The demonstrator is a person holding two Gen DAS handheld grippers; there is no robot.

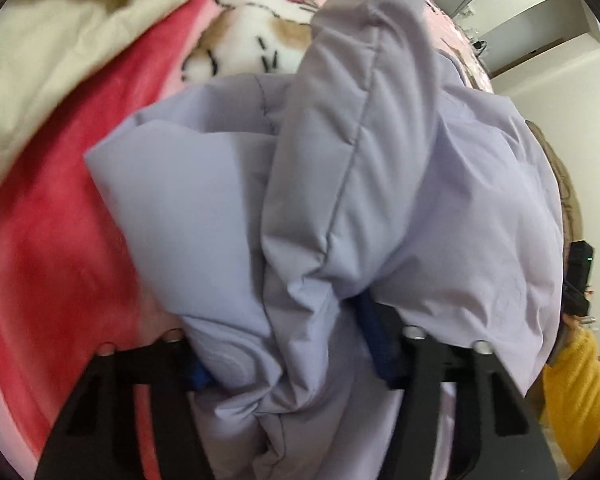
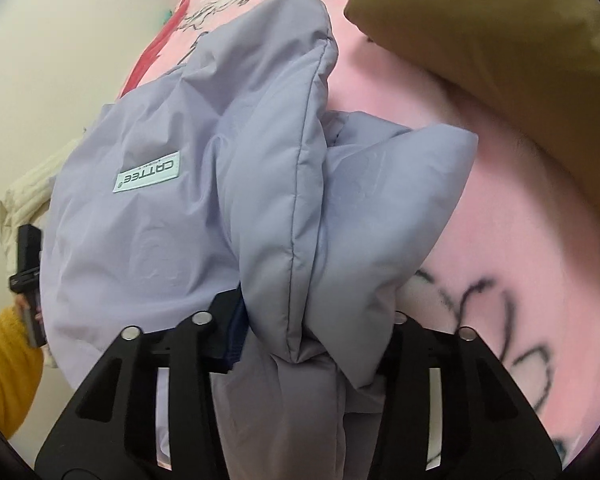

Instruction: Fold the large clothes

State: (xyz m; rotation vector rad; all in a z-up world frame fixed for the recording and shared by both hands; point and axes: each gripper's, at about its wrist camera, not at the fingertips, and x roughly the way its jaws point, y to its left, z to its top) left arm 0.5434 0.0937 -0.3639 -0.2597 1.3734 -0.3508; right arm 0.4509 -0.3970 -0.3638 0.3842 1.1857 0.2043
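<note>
Left tool [image 1: 288, 344] pinches a thick bunch of the lilac padded jacket [image 1: 340, 184] at the lower middle of the left wrist view; the cloth fills the gap between its two black fingers [image 1: 416, 356] and the blue pads press into it. From there the jacket spreads up over the middle and right of the frame, with one stitched fold standing up in the centre. Under it lies a pink and red blanket [image 1: 60, 240] with a rabbit picture at the top. A cream quilt [image 1: 52, 40] is at upper left. At the right edge a yellow sleeve [image 1: 576, 396] shows.

Right tool [image 2: 312, 344], in the right wrist view, also pinches a fold of the jacket [image 2: 140, 240] at lower middle, cloth packed between the fingers [image 2: 204, 340]. The jacket fills the centre and left, with a pale label [image 2: 148, 176] on it. The pink blanket [image 2: 500, 260] lies to the right, a brown cushion [image 2: 500, 40] at upper right.
</note>
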